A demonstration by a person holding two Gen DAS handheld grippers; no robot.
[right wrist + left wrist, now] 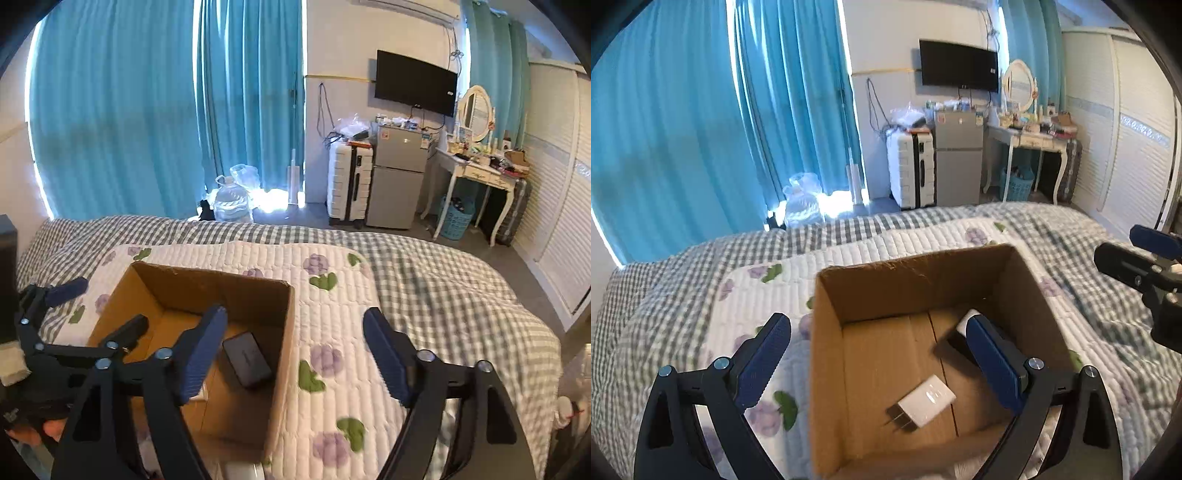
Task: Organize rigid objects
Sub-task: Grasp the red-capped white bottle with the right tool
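Note:
An open cardboard box (901,280) sits on the quilted bed; it also shows in the right wrist view (284,332). Inside lie a white plug charger (925,402) and a black flat device (246,358), seen partly behind my finger in the left wrist view (955,341). My left gripper (879,332) is open and empty, straddling the box's left wall from above. My right gripper (295,328) is open and empty, straddling the box's right wall; it shows at the edge of the left wrist view (1145,258). The left gripper shows in the right wrist view (107,306).
The floral quilt (332,295) covers a checked bedspread (443,288). Beyond the bed stand a water jug (231,201), a white suitcase (349,184), a small fridge (397,181), a dressing table (476,173) and blue curtains.

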